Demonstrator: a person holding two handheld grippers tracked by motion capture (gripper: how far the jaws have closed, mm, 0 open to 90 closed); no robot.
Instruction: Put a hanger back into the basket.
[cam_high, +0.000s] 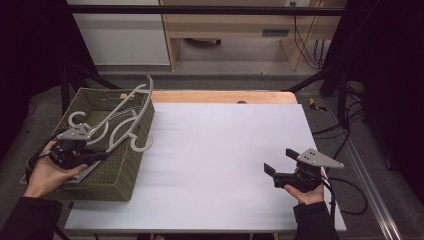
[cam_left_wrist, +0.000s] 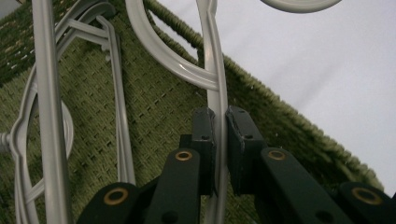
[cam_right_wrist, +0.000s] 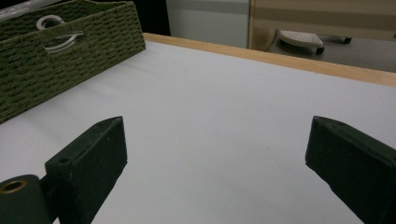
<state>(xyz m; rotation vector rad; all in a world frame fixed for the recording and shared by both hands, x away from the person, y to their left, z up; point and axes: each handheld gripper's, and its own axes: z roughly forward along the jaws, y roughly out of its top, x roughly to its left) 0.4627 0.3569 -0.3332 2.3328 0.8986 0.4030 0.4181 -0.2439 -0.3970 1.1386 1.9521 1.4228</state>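
While the left gripper sits low inside the green woven basket, its jaws are pinched tight on a thin bar of a grey plastic hanger, pads pressing it from both sides. That hanger leans up and out over the basket's far rim in the high view, hook end resting on the basket's table-side wall. More grey hangers lie tangled beside it in the basket; at least two, though the overlap makes an exact count impossible. Over on the white table, well apart from the basket, the right gripper hangs just above the surface with jaws spread wide, nothing between them. One basket, two grippers, one hanger gripped.
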